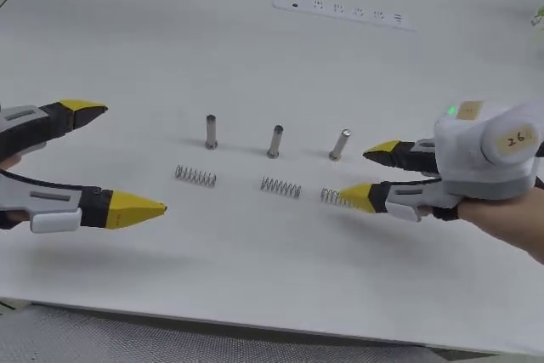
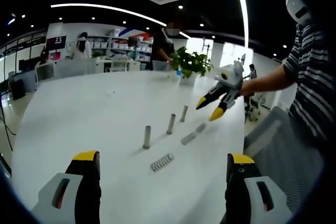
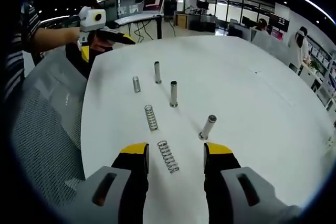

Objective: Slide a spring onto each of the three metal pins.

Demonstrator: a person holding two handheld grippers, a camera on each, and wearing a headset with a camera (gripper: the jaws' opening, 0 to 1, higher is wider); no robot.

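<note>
On the table point(image 1: 255, 57), all three springs point(image 1: 280, 187) lie off their pins point(image 1: 275, 141); left gripper point(image 1: 136, 157) and right gripper point(image 1: 351, 176) gape empty

Table point(image 1: 255, 278) open on all sides of the work. Obstacles: three upright pins point(image 1: 275, 141) in a row, gaps between them; springs point(image 1: 280, 187) lying just in front. Power strip point(image 1: 344, 11) well behind.

1. A big white desk point(image 1: 255, 278).
2. A long white power strip point(image 1: 344, 11) lies flat near the far side of the desk.
3. A green plant point(image 2: 191, 62) stands at the desk's far end.
</note>
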